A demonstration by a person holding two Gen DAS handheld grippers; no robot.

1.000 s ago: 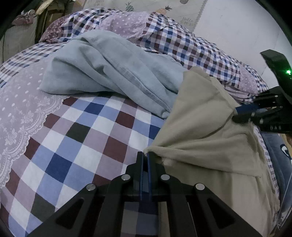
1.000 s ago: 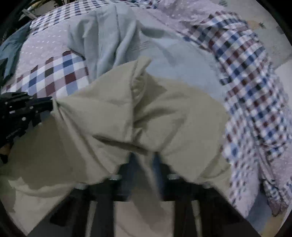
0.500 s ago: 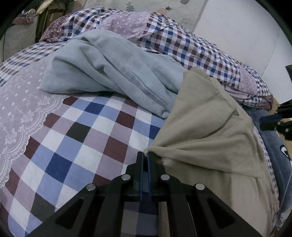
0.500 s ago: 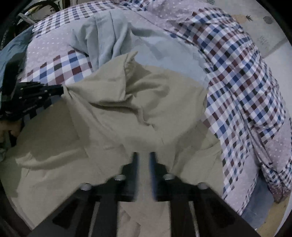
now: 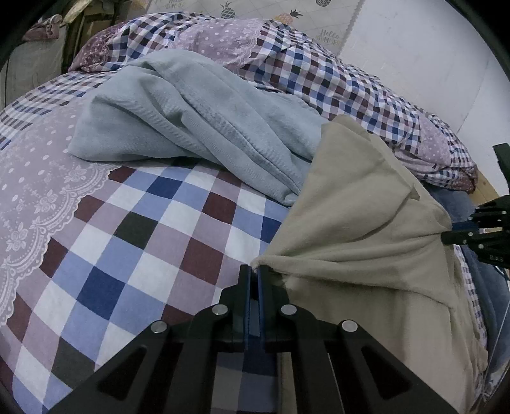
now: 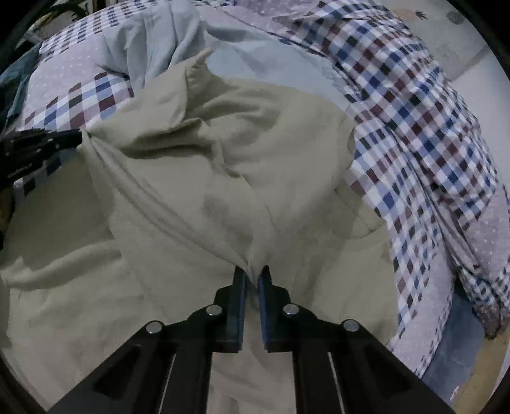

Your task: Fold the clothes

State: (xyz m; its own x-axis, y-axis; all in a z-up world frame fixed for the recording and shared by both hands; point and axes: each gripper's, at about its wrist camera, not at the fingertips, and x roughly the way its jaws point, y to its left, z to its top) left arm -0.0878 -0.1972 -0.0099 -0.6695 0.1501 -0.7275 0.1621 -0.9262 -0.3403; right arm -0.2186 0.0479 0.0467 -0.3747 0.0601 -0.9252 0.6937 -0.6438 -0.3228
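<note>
The beige garment (image 5: 360, 223) lies on the checked bedspread (image 5: 134, 242) just right of the pale-blue garment (image 5: 204, 133), its near edge stretched left-to-right between the left gripper (image 5: 254, 270) and right gripper (image 6: 251, 275), each clamped on a corner.

A checked quilt (image 5: 165, 242) covers the bed below a pineapple-print wall sheet (image 5: 255, 12).

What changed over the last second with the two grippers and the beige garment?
The right gripper let go of the beige garment, drew away to the side, then came back and pinched a fold again, pulling it taut. The left gripper stayed clamped on its corner. The blue garment did not move.
</note>
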